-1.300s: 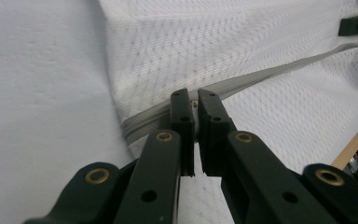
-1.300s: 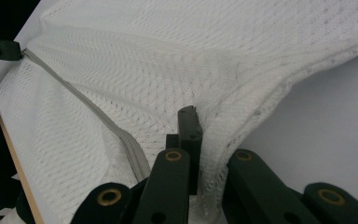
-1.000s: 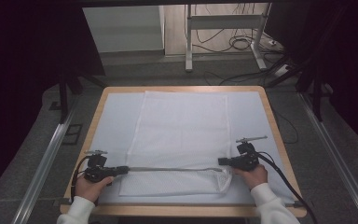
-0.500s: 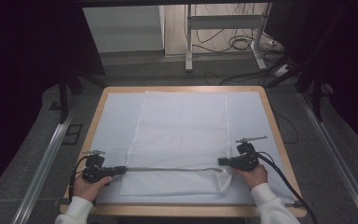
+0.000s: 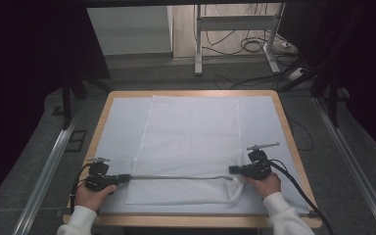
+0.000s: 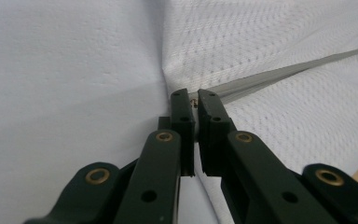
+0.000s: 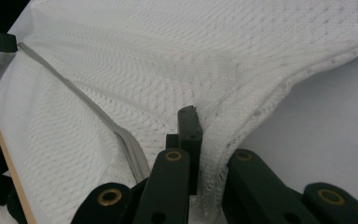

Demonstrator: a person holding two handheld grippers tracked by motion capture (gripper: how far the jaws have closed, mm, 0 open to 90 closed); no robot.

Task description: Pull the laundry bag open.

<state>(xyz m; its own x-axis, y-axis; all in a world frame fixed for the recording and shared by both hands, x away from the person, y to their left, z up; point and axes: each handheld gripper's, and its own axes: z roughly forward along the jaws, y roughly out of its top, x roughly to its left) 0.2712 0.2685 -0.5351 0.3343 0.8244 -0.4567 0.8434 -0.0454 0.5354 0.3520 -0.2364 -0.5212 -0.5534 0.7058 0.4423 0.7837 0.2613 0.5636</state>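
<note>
On the pale mat of the wooden table [image 5: 191, 93] lies a white mesh bag [image 5: 191, 142], its grey zipper [image 5: 176, 177] stretched taut near the front edge — the left gripper [image 5: 125, 178] pinches the zipper's end, the right gripper [image 5: 232, 170] clamps the bag's mesh corner.

White mesh bag [image 5: 188, 142] w/ grey zipper [image 5: 176, 177], lying flat on table [image 5: 284, 122], centred; zipper pulled straight across near table's front edge, right corner bunched.
</note>
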